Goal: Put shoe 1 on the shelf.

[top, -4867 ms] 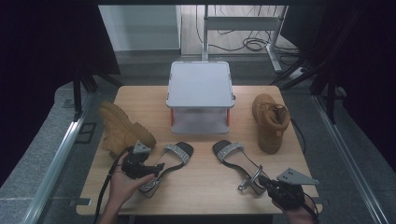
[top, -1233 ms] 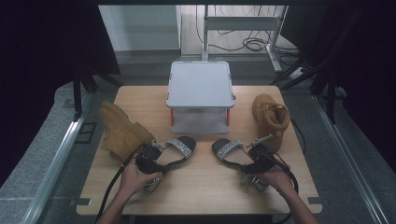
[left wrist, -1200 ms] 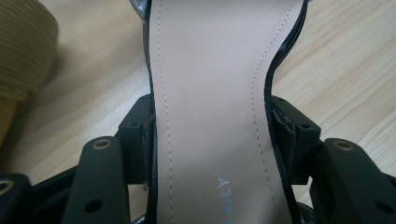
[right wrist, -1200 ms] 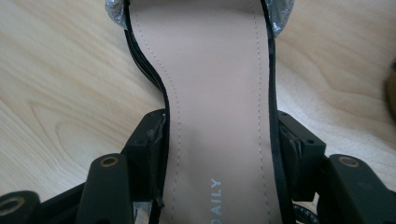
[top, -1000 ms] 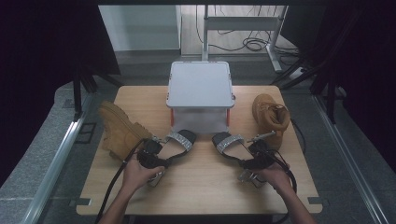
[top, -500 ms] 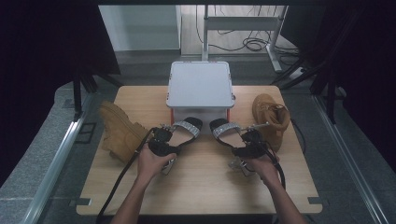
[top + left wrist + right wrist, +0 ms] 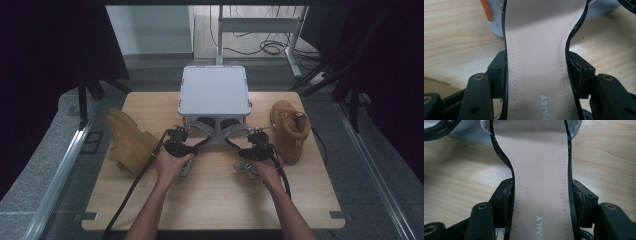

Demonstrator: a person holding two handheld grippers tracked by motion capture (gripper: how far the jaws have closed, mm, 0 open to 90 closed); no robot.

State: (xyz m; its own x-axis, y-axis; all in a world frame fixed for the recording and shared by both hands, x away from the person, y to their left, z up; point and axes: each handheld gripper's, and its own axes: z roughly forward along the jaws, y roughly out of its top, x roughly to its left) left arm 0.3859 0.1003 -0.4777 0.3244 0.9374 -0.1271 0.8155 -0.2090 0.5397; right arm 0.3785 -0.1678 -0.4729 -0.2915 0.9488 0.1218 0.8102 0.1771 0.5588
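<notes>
Right now each gripper has a sandal clamped across the narrow waist of its sole. The left gripper (image 7: pixel 186 136) stands fairly wide, its black pads pressed to both edges of the left sandal (image 7: pixel 537 55), whose toe reaches the foot of the grey box (image 7: pixel 215 91) at the table's far middle. The right gripper (image 7: pixel 250 140) grips the right sandal (image 7: pixel 541 175) the same way, toe near the box too. The sandals lie side by side, close together, over the wooden table (image 7: pixel 210 200). A tan boot (image 7: pixel 127 141) lies at the left, another boot (image 7: pixel 291 127) stands at the right.
</notes>
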